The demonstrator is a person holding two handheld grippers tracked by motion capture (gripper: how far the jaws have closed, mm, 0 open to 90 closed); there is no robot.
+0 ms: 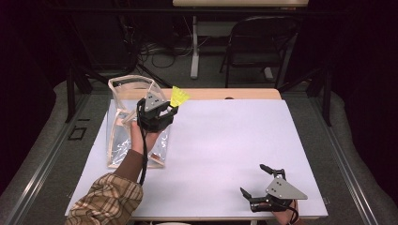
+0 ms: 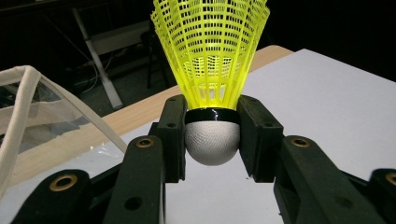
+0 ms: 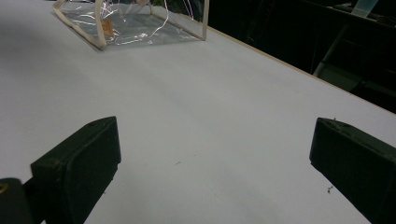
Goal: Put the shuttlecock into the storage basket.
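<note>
Shuttlecock (image 2: 211, 70), yellow plastic skirt and white rounded cork, sits clamped in the left gripper (image 1: 172, 111); in the left gripper view the two black pads (image 2: 173, 135) press on either side of the cork just under its dark band, the skirt flaring upward toward 12 o'clock; in the high view the shuttlecock (image 1: 179, 97) shows at about 1 o'clock from the left hand (image 1: 141, 138), held above the table near its far edge, skirt pointing away from the person.

Clear bag (image 1: 123, 123) with cream fabric trim stands open on the white table (image 1: 225, 140) at roughly 9 o'clock from the shuttlecock, just beside the left gripper; the left forearm in a plaid sleeve (image 1: 105, 201) crosses in front of it; whether the hand touches the bag I cannot tell.

Right gripper (image 1: 253, 183) rests low at about 5 o'clock on the table surface, well apart from the bag and the shuttlecock; its jaws stand wide apart with nothing between them, bare white table showing in the gap in the right gripper view, the clear bag (image 3: 130, 23) lying far off at 11 o'clock.
</note>
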